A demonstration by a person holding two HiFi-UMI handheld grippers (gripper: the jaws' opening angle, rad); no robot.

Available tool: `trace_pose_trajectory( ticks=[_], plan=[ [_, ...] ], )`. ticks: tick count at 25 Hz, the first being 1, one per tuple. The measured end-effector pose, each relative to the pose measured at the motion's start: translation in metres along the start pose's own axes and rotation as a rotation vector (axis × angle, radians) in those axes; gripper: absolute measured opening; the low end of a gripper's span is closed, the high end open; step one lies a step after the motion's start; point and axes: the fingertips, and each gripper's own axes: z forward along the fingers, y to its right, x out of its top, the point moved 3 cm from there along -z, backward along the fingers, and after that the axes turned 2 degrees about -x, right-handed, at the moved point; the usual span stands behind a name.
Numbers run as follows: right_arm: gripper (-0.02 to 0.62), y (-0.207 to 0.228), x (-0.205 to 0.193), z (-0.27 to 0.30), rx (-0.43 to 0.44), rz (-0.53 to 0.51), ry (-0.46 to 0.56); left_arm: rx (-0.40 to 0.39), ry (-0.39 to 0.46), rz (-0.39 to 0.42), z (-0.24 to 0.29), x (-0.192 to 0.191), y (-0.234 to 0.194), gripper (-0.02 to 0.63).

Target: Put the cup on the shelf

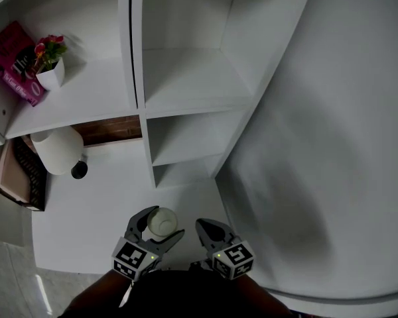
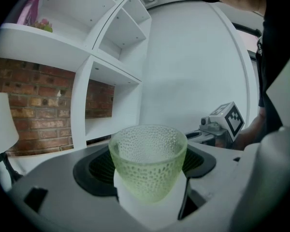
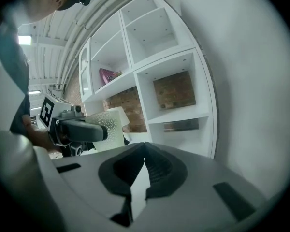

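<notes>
- White desk surface (image 1: pixel 113 197) runs under a tall white open shelf unit (image 1: pixel 192 78), with a plain white wall to the unit's right and red brick behind its lower openings.
- Head view: pale green dimpled glass cup (image 1: pixel 162 222) sits upright well in front of the shelf unit's base, above the desk's near edge. The left gripper (image 1: pixel 160 227) is around it.
- Head view: right gripper (image 1: pixel 205 229) is just beside the cup, on the side toward the wall and apart from it. White-shaded lamp (image 1: pixel 56 150) stands left of the unit's lower compartments. Pink book (image 1: pixel 16 61) and small potted flowers (image 1: pixel 50 65) are in the unit's upper left bay.
- Left gripper view: jaws are clamped on either side of the cup's lower body, rim up and nothing seen inside. Cannot tell if its base is off the desk.
- Right gripper view: jaws are pressed together at the tips with nothing between them. The shelf unit's empty right compartments fill the background.
- Step, as I judge it: grasp is made and the carry to the shelf is in hand, with placing not yet done.
- Next move likely calls for lifting the cup and reaching forward into an empty compartment. Keep it level, set the base flat on the board, then let go.
</notes>
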Motion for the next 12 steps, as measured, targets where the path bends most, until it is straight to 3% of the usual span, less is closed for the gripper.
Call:
trace_pose_trajectory(
  ticks=[12],
  plan=[
    [0.005, 0.034, 0.025, 0.016, 0.103, -0.016, 0.017, 0.12, 0.015, 0.023, 0.035, 0.032, -0.018, 0.388]
  ],
)
